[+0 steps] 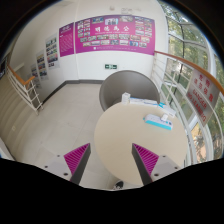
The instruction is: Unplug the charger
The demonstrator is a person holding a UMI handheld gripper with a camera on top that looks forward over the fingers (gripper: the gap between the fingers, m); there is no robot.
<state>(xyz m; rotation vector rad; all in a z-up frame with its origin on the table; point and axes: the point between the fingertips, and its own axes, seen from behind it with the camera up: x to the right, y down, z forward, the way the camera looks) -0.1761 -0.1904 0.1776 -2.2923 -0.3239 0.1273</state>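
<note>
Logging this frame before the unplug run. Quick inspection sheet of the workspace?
Surface: round pale table, just ahead of the fingers.
Job's things: white box-like item at the table's far edge, possibly the charger; cannot confirm.
Clutter: small light-blue and white item on the table.
Grippers: hand-held gripper open, nothing between its fingers.
Cables: nothing seen.
Surroundings: second round grey table beyond; pink posters on the far wall; windows alongside.
</note>
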